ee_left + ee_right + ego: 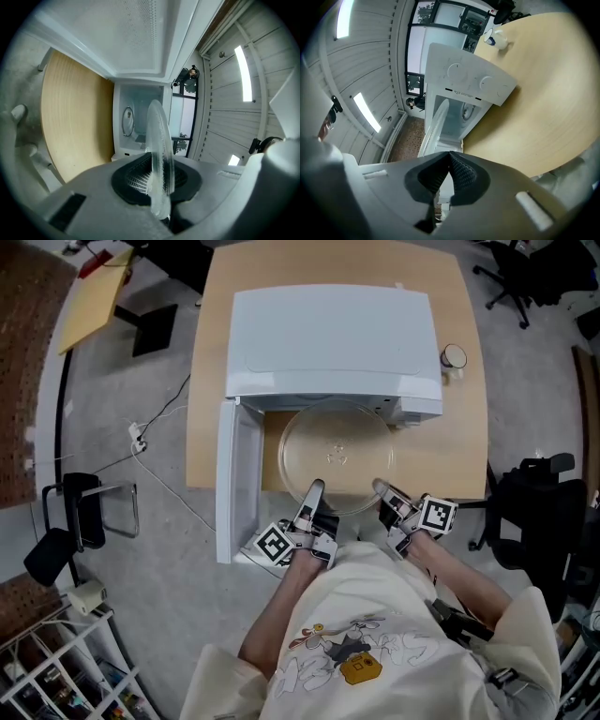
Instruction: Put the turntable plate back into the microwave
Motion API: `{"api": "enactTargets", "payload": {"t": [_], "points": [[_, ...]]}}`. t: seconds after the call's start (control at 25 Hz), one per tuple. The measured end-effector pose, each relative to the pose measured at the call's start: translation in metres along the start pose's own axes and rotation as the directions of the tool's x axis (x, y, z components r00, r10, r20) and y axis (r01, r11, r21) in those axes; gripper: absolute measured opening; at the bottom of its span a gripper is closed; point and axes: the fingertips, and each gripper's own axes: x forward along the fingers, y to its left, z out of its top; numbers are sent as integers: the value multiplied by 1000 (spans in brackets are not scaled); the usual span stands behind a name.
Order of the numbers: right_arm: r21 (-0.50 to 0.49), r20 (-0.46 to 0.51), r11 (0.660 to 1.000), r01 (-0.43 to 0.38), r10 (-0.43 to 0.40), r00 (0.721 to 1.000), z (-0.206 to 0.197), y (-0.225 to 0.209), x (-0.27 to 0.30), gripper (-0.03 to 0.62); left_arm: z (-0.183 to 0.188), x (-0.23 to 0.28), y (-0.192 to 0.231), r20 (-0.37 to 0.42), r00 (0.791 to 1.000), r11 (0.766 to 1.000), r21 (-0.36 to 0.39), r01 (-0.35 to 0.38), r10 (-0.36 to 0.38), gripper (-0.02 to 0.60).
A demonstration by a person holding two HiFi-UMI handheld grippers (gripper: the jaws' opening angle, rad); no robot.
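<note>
Hard to read from above: clear glass of the turntable plate point(337, 456), faint against the wooden table point(450, 460), with the rim easiest to trace at 3 and 9 o'clock. Far edge lost at 12 o'clock under the front lip of the microwave point(333, 338); cavity floor hidden in the head view. No telling whether lifted clear of the table or resting on it. Lower part of the frame filled by a pale shirt point(375, 643) at 6 o'clock.

Pinched on the near rim at about 7 o'clock by the left gripper point(312, 493); in the left gripper view, seen edge-on, frosted rim squeezed between the dark ribbed pads, open cavity straight ahead. Met at about 5 o'clock by the right gripper point(382, 491); in the right gripper view, pads pressed together at the tips, thin glass edge slanting off toward 11 o'clock and slipping behind the left pad, so the exact pinch point is hard to make out.

Lies flat, far edge at the cavity mouth, most of the disc out over the table, near rim past the table's front edge at 6 o'clock.

Door point(234, 479) swung wide at 9 o'clock of the plate, near the rim but apart from it. Bare strip of table at 3 o'clock. Small mug point(454, 356) well apart at 1 o'clock, just beside the microwave.
</note>
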Motion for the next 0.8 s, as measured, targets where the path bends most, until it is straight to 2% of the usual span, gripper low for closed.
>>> {"api": "enactTargets", "payload": {"t": [0.2, 0.4, 0.56, 0.8], "points": [[-16, -64, 1000, 16, -17, 998, -1, -5, 17, 7, 18, 13, 7, 54, 999, 1000, 28, -4, 2, 29], [-104, -149, 979, 172, -187, 971, -6, -38, 29, 6, 26, 24, 16, 65, 998, 999, 41, -11, 8, 29], [-143, -223, 971, 191, -220, 950, -18, -42, 39, 6, 32, 27, 23, 96, 995, 999, 31, -16, 13, 29], [-167, -241, 962, 217, -254, 937, -23, -43, 48, 7, 52, 40, 32, 157, 988, 1000, 28, -1, -3, 29]]}}
